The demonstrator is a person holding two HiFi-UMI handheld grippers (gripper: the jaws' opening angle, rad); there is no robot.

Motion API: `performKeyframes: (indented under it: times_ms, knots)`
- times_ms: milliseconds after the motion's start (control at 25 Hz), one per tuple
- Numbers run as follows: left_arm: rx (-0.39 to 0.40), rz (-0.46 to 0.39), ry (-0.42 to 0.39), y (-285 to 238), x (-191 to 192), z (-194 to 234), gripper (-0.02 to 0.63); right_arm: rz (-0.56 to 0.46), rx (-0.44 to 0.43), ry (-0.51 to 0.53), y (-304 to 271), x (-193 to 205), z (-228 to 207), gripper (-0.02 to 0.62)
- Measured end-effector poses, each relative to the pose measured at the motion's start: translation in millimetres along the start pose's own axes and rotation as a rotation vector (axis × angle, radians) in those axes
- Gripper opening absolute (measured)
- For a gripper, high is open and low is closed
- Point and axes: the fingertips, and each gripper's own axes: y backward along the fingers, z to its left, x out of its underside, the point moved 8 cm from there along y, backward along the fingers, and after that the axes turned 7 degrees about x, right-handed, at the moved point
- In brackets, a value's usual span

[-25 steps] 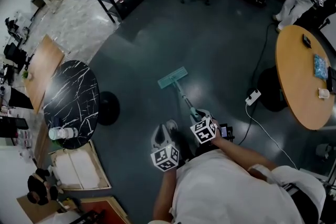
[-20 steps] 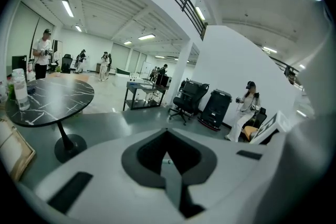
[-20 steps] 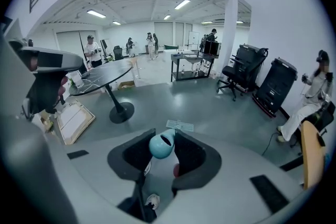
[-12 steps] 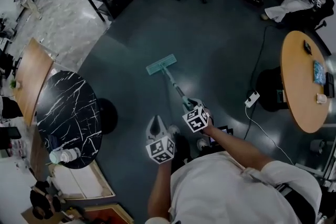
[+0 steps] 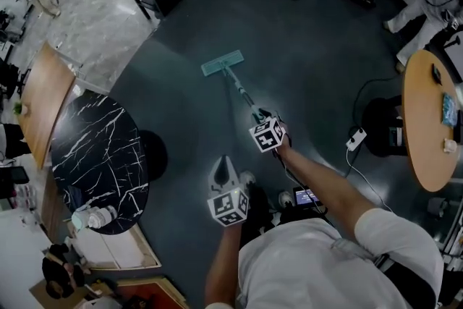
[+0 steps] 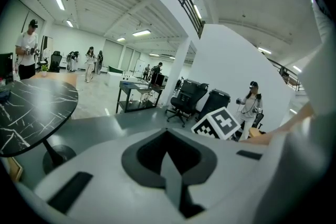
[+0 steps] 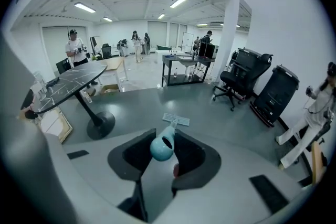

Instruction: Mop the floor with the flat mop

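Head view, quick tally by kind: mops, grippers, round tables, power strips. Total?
Flat mop: 1
Grippers: 2 (left gripper, right gripper)
Round tables: 2 (black marble table, wooden table at the right edge)
Power strip: 1
Total: 6

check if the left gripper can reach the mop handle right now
Probably yes: the left gripper hangs shut and empty beside the right gripper, which clamps the top of the mop handle. Only floor lies between, though its jaws must open first.
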Motion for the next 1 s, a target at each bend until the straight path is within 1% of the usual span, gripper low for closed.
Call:
performKeyframes:
  times_ms: [200,360,480,600,840,1000]
  knots:
    - [0.0,0.018,-0.002,11,10,3,0.005,-0.016,0.015,0.008,-7,-6,-3,0.114]
    - [0.017,0.035,0.003,24,22,-7,0.005,0.007,0.03,-0.016,17,14,-6,0.112]
    - [0.038,0.044,0.005,34,31,-19,0.005,0.036,0.028,-0.025,50,43,-6,0.112]
    - [0.044,0.042,0.002,49,41,-30,0.005,0.044,0.008,-0.013,92,73,-2,0.112]
    - [0.036,0.025,0.011,87,58,-60,0.005,0.043,-0.041,0.045,191,128,-4,0.112]
    - [0.035,0.02,0.011,106,70,-80,0.005,0.049,-0.073,0.073,245,163,-8,0.112]
